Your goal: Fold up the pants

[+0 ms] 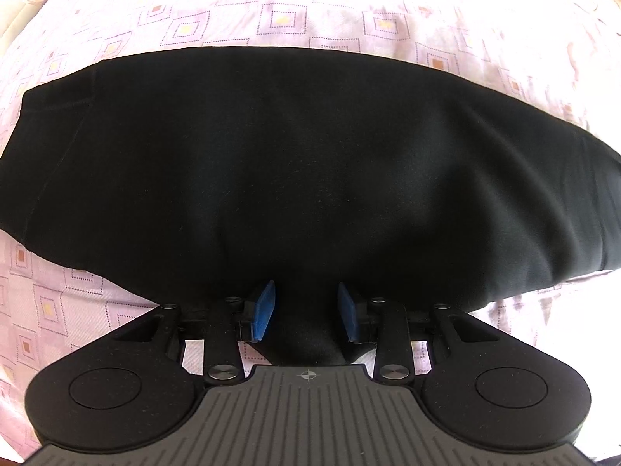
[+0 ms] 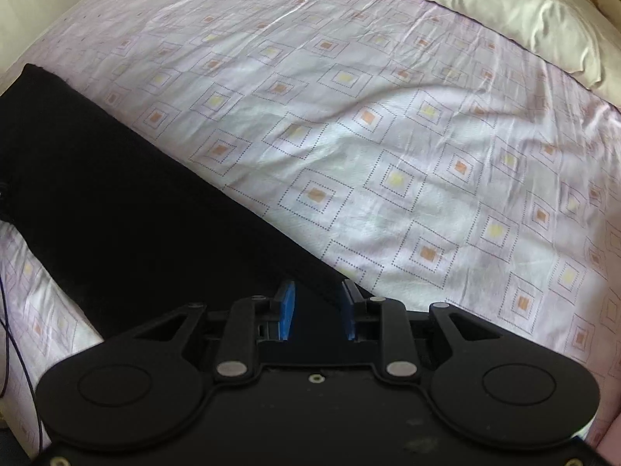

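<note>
The pants (image 1: 295, 163) are lying flat on the bed (image 1: 271, 19), spreading as a long black band from left to right across the left wrist view. A seam is showing near their left end. The sheet (image 2: 407, 178), pale pink with dotted squares, is lying wrinkled under them.

The left gripper (image 1: 306, 310) is sitting at the near edge of the pants. Its blue fingers (image 1: 264, 308) are standing apart, with a fold of black cloth bulging between them; whether they are pressing it cannot be told.

In the right wrist view the pants (image 2: 128, 209) are running from the far left down to the right gripper (image 2: 317, 308). Its fingers (image 2: 287, 308) are also standing apart, over the cloth's near right edge, and contact cannot be told.

A cream pillow (image 2: 504, 4) is lying at the far right of the bed. A thin cable (image 2: 15, 349) is hanging at the near left.
</note>
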The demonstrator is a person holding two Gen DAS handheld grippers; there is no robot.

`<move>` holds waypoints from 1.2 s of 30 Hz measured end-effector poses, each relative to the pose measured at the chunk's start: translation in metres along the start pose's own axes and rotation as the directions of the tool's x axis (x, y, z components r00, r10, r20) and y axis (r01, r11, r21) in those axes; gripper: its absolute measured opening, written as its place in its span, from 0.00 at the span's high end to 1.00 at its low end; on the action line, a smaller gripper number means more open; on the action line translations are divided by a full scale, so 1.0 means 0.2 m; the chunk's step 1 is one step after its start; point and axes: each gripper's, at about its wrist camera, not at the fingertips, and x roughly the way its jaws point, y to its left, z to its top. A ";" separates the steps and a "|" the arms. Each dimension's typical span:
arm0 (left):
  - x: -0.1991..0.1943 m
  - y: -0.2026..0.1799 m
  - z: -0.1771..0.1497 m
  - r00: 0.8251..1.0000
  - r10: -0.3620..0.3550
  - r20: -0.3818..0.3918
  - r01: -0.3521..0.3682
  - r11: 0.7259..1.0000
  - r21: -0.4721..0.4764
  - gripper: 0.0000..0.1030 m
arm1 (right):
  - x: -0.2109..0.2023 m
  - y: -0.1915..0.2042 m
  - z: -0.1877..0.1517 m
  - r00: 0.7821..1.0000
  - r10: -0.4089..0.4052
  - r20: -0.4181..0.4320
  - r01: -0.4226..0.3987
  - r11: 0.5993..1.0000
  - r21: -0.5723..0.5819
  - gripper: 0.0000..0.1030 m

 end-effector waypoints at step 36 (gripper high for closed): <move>-0.33 -0.60 0.13 0.966 -0.134 0.219 0.108 0.986 0.129 0.67 | -0.24 -0.35 -0.37 0.987 -0.114 0.117 0.050 0.891 0.451 0.71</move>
